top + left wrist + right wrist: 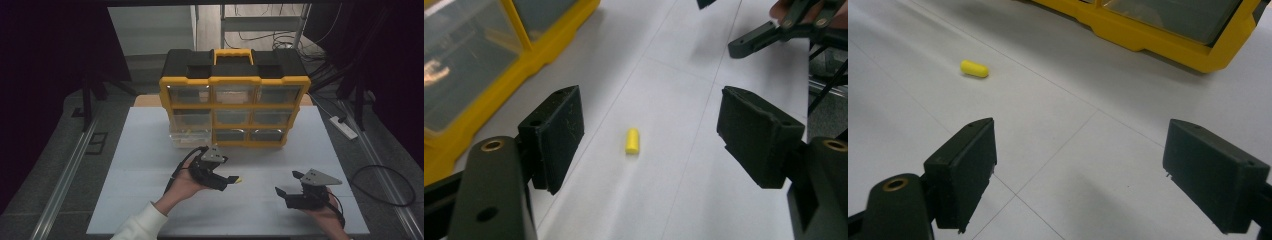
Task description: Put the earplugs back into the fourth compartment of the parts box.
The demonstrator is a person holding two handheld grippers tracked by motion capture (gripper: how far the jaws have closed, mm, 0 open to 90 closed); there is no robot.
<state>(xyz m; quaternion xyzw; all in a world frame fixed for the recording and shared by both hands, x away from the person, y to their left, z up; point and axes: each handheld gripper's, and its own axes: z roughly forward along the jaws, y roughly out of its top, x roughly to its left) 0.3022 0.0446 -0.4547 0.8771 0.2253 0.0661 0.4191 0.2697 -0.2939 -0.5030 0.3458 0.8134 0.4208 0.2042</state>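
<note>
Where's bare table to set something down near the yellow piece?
Bare white table lies left of the left hand-held gripper, and between it and the right hand-held gripper. Crowded at the yellow organizer, ahead of the yellow piece.

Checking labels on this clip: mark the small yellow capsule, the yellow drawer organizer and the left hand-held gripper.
small yellow capsule point(632, 141): left gripper view, middle of its body.
yellow drawer organizer point(235, 106): high view, yellow front frame bar.
left hand-held gripper point(650, 125): left gripper view, midway between its open jaws.
</note>
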